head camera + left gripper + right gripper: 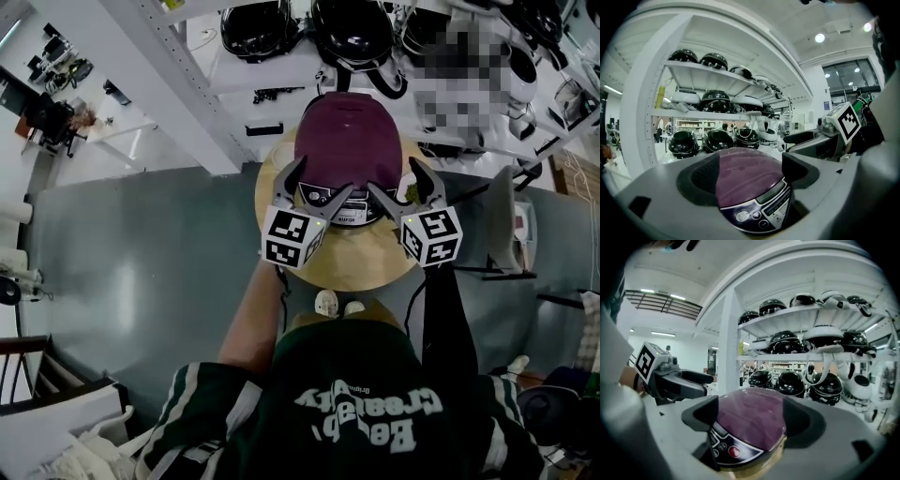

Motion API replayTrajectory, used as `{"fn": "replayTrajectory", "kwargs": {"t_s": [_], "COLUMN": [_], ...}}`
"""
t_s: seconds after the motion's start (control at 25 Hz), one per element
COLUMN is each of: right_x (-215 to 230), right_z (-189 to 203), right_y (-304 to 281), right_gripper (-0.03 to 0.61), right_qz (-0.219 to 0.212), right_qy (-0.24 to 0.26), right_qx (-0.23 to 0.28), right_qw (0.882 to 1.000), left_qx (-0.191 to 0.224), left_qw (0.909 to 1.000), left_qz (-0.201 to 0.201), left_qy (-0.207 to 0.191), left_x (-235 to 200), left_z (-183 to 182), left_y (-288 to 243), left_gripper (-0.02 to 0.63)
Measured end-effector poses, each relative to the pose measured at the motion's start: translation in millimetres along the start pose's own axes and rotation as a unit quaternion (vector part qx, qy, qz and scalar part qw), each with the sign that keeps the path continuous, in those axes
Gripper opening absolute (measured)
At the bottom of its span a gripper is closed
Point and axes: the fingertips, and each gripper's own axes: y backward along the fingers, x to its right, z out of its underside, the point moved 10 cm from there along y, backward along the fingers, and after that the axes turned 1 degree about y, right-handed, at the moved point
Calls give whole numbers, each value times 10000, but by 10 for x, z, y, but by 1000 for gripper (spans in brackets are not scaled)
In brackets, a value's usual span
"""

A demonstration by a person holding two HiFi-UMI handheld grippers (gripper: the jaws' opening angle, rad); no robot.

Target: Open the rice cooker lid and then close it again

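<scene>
The rice cooker (pixel 345 150) has a purple domed lid that lies closed, and it stands on a round wooden table (pixel 361 267). Its control panel (pixel 761 213) faces me. My left gripper (pixel 323 183) is at the cooker's front left with its jaws wide apart and nothing between them. My right gripper (pixel 396 183) is at the front right, jaws spread just as wide and holding nothing. In the left gripper view the lid (pixel 745 176) shows between and beyond the fingers of the left gripper (pixel 750 171). The right gripper view has the lid (pixel 750 420) framed by the right gripper (pixel 751 418), with the left gripper (pixel 670 380) beside it.
A white shelf rack (pixel 281 80) with several dark round appliances stands right behind the table. A grey chair-like frame (pixel 506 225) is to the right. Grey floor (pixel 141 262) lies to the left, and a wooden chair (pixel 28 366) is at the lower left.
</scene>
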Motion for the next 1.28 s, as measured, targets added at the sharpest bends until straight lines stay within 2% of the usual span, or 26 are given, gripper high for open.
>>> {"fn": "replayTrajectory", "kwargs": {"t_s": [0.2,0.24,0.36,0.4,0.48,0.56,0.76,0.84,0.88,1.28], "right_x": [84,102,157,174,201,214,216,222,225,292], "right_z": [-146,-164,-166,-149,-112,-86,-55,-51,-50,-32], "right_y": [210,245,346,389,477,550,789,876,913,1073], "right_gripper": [425,400,259,235,202,141,5,5,3,3], "right_qz": [-1,-24,-84,-116,-196,-252,-262,-338,-373,-262], "right_qy": [110,145,237,232,227,303,219,191,207,272], "right_qx": [350,404,556,595,647,659,777,849,881,994], "right_qw": [9993,9991,9981,9979,9975,9970,9964,9956,9952,9943], "left_qx": [202,246,358,371,394,427,536,519,505,589], "left_qw": [9987,9984,9975,9971,9958,9940,9901,9864,9845,9824], "left_qz": [-451,-506,-609,-661,-821,-990,-1261,-1501,-1602,-1652], "left_qy": [-81,-78,0,-9,-96,-204,-314,-429,-500,-645], "left_x": [208,246,375,435,557,663,929,1016,1054,1189], "left_z": [-200,-226,-269,-275,-291,-319,-369,-366,-364,-377], "left_y": [116,142,197,218,275,335,501,550,565,557], "left_gripper": [411,410,408,398,332,251,154,35,-2,-1]}}
